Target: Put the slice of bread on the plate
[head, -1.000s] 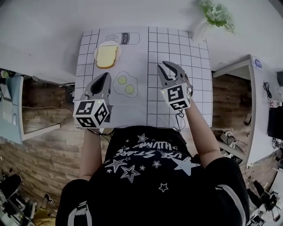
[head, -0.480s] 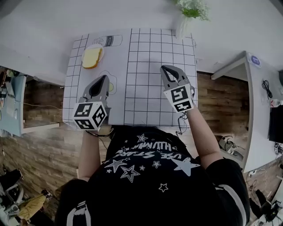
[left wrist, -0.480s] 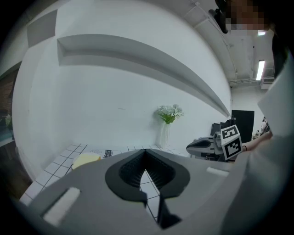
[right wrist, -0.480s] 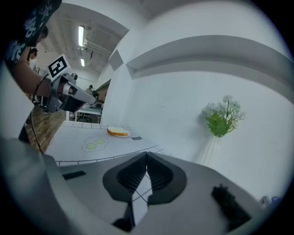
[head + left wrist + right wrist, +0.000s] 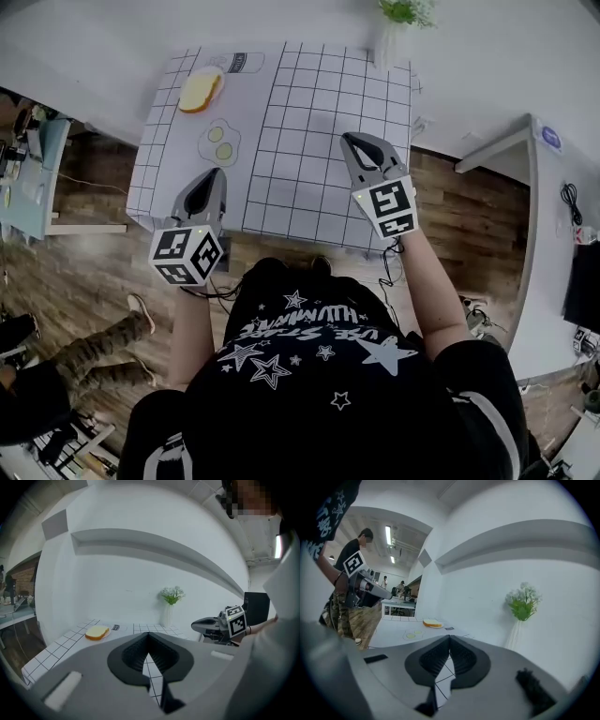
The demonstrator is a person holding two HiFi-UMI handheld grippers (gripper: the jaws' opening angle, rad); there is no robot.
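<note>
The slice of bread (image 5: 201,90) is lying on the plate (image 5: 108,632) at the far left corner of the gridded mat (image 5: 319,122). It is just behind the printed fried eggs (image 5: 219,142) and well apart from both tools.

Two things are different from a second ago. The right tongs (image 5: 353,142) were spread then and have just been closing. Now they are pressed together, and the right gripper view is showing only the mat behind them, nothing between them. The left tongs (image 5: 216,175) are also pressed together and are pinching nothing. Also, both tools were over the middle of the mat before, close to the printed eggs. Now they are hanging over its near edge, next to the person's body, so the distance to the bread is growing.

In my judgement the placing step is already done, because the bread is resting on the plate and neither tool is carrying anything. The person seems to be backing away to a rest pose. I am seeing nothing left to correct, as the slice is sitting flat and inside the plate rim.
</note>
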